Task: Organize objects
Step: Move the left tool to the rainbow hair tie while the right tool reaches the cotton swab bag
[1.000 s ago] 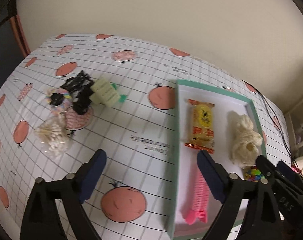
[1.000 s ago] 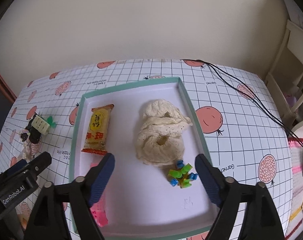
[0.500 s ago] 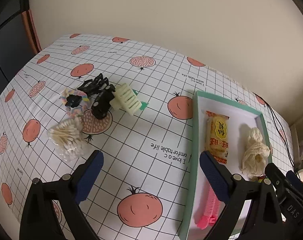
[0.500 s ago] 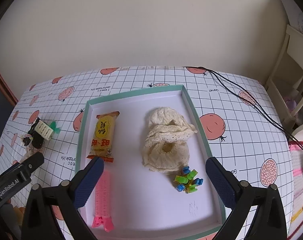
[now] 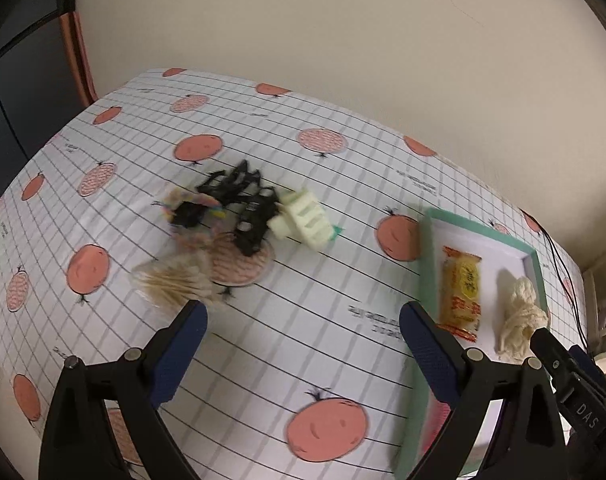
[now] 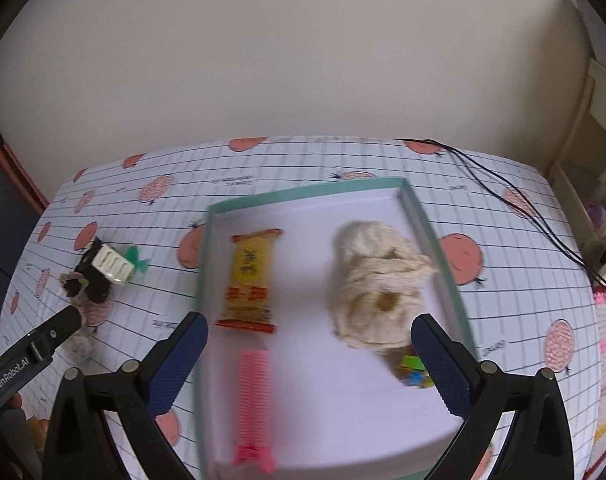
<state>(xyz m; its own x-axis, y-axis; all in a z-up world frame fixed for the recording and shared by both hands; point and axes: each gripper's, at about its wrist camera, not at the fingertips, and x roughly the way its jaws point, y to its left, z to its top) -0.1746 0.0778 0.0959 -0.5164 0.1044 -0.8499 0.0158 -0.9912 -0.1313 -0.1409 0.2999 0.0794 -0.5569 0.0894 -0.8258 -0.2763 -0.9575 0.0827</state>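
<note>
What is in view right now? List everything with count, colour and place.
tray: 1, green rim, white inside, right part of table
snack pack: 1, yellow and red, in tray, left side
lace cloth: 1, cream, in tray, right side
pink clip: 1, pink, in tray, below snack pack
small clips: a few, green and blue, in tray by cloth
cream claw clip: 1, on table left of tray
black claw clips: count unclear, beside cream one
cotton swabs: 1 bundle, tan, near black clips
cable: black, right of tray
left gripper: open, empty
right gripper: open, empty
</note>
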